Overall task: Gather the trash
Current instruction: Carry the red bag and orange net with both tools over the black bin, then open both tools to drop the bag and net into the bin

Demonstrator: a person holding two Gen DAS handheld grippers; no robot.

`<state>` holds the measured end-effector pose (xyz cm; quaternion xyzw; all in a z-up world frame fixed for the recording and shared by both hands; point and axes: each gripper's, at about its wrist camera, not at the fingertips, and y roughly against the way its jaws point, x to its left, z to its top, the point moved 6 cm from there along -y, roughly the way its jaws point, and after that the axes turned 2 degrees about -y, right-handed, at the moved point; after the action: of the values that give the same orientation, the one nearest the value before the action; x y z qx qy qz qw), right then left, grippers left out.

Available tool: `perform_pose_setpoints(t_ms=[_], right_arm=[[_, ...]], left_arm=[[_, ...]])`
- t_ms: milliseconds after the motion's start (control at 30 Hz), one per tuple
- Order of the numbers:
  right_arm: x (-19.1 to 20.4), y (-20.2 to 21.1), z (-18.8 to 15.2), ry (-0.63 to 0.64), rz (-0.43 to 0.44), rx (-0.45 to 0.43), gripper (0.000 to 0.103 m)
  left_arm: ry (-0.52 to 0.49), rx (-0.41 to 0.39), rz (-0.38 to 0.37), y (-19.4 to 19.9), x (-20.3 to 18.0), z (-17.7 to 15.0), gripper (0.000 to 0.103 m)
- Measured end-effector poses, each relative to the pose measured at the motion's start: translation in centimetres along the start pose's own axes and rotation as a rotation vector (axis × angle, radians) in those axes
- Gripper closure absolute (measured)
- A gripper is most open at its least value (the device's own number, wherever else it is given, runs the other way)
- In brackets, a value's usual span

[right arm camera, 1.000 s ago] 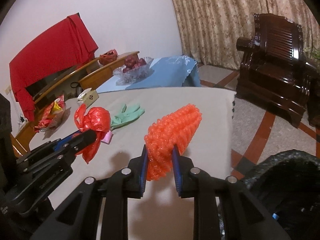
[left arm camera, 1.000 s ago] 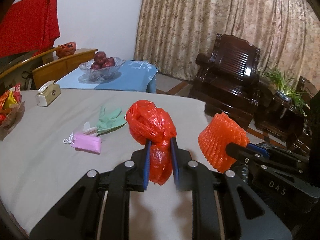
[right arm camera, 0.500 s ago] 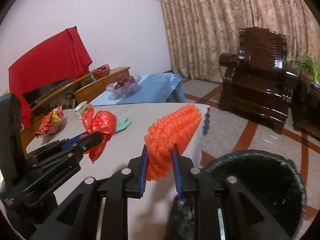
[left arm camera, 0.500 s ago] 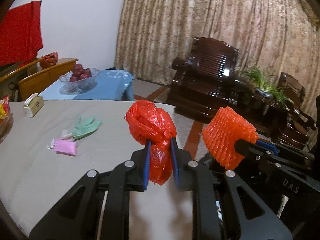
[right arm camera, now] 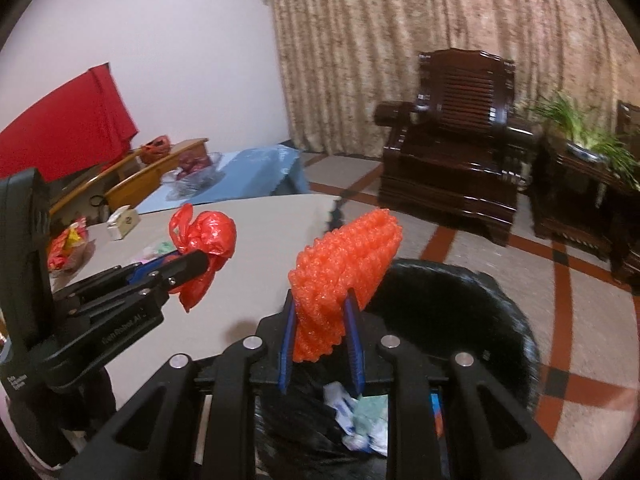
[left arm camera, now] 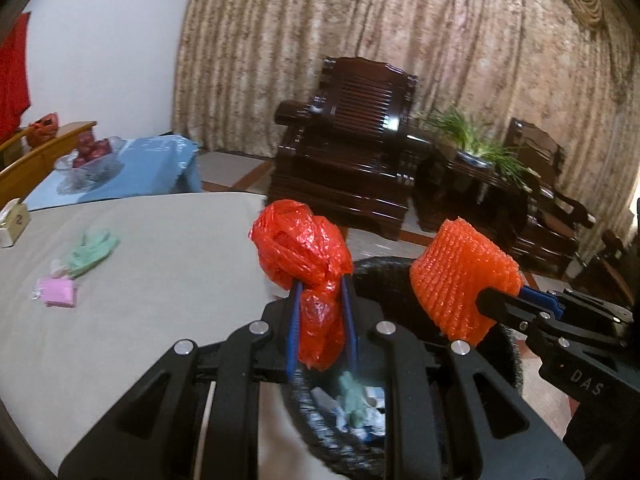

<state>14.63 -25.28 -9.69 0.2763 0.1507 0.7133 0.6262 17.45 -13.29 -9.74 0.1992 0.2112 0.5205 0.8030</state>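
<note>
A dark carved wooden armchair (left arm camera: 352, 152) stands at twelve o'clock before patterned beige curtains (left arm camera: 400, 40). At two o'clock, a green potted plant (left arm camera: 472, 140) sits on a dark side table. At ten o'clock, a glass bowl of red fruit (left arm camera: 90, 156) rests on a blue tablecloth (left arm camera: 152, 168). A red cloth (right arm camera: 68, 132) hangs at far left.

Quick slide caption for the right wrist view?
Right gripper holding orange foam fruit net over black-lined trash bin; left gripper alongside with crumpled red plastic bag.

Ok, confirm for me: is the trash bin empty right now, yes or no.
No: the right wrist view shows crumpled wrappers already lying inside the black trash bin.
</note>
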Motion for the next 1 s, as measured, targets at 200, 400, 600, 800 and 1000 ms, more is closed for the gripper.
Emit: perform_pose_setpoints(t_ms=[200, 400, 600, 800, 1000], right_arm=[[-3.3, 0.8, -1.1, -0.048, -0.058, 0.008, 0.081], [-5.2, 1.2, -2.2, -0.071, -0.092, 0.03, 0.081], [-6.7, 1.1, -3.0, -0.092, -0.115, 0.042, 0.08], [-7.9, 0.7, -4.1, -0.109, -0.158, 0.068, 0.062], [-8.4, 0.9, -4.7, -0.129, -0.192, 0.065, 0.019]], left_arm=[[-0.04, 0.022, -0.059, -1.9, -3.4, -0.9, 0.085], [-0.082, 0.058, -0.102, -4.1, -6.2, -1.9, 0.085], [-0.098, 0.102, -0.13, -6.3, -7.7, -3.5, 0.084], [-0.085, 0.137, -0.14, -7.6, -7.7, -4.4, 0.057], [-0.064, 0.12, -0.117, -6.6, -6.2, -3.9, 0.041]])
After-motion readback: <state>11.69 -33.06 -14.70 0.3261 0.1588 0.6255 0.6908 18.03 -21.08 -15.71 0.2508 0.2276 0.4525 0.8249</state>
